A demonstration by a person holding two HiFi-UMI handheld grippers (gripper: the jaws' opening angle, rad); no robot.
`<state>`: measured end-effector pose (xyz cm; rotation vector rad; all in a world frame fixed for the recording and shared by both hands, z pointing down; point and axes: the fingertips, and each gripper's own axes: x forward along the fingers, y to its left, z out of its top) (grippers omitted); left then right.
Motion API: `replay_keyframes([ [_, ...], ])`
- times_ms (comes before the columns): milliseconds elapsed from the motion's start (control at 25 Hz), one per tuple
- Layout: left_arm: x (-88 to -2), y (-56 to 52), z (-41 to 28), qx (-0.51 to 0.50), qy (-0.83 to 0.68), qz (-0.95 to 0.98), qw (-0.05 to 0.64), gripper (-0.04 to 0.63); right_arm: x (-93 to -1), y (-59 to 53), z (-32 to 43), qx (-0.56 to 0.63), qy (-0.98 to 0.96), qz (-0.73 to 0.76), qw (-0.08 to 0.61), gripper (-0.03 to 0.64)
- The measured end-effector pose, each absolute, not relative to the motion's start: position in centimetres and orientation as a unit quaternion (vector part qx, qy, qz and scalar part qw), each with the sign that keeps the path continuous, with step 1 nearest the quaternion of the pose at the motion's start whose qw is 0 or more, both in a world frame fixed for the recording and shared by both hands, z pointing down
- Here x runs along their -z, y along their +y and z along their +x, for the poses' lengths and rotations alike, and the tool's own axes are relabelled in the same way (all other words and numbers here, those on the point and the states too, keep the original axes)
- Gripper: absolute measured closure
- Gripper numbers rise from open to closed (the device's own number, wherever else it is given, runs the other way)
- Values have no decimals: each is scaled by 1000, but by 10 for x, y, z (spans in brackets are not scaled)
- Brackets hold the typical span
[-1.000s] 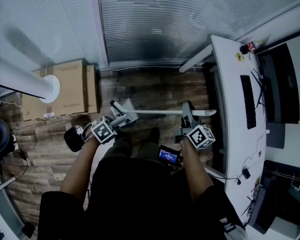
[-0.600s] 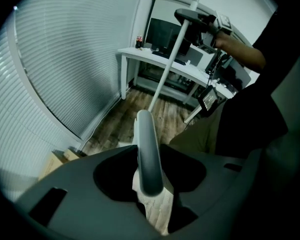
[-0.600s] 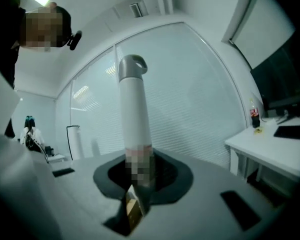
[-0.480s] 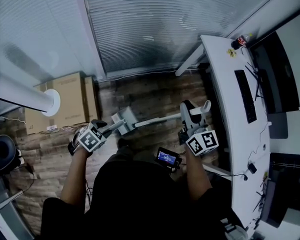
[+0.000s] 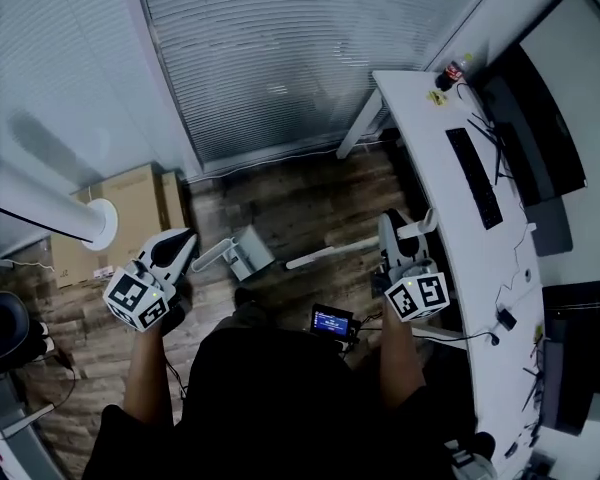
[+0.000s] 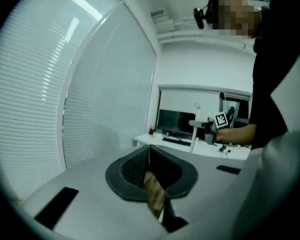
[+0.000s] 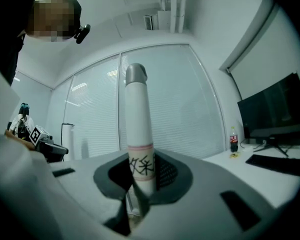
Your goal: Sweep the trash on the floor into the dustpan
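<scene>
One white desk (image 5: 420, 143) borders the wood-plank floor (image 5: 300, 203).

A long white desk (image 5: 415, 138) runs down the right side, bearing a keyboard (image 5: 473, 178), a dark monitor (image 5: 540, 128) and a soda bottle (image 5: 452, 70) at its far end. Left of the desk lies wood-plank floor (image 5: 290, 198), backed by closed window blinds (image 5: 280, 58); farther left stand cardboard boxes (image 5: 142, 200) and a white pillar (image 5: 35, 200).

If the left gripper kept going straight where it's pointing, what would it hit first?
Probably the end of the white desk, by the bottle; nothing nearer shows, but depth is unclear.
</scene>
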<state>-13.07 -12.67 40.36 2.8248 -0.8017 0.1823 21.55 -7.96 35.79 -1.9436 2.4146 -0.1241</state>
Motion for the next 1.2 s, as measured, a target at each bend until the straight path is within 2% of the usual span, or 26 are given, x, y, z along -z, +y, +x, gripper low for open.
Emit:
replay_keyframes([
  [240, -341, -90, -124, 93, -318, 942, 52, 600, -333, -16, 211, 23, 775, -629, 49, 563],
  [400, -327, -56, -122, 131, -352, 926, 36, 600, -328, 31, 201, 15, 776, -628, 58, 568],
  [760, -349, 30, -104, 118, -306, 941, 86, 600, -363, 109, 175, 36, 797, -600, 59, 569],
  [1200, -371, 70, -137, 84, -313, 942, 85, 600, -403, 158, 137, 71, 775, -627, 34, 571],
])
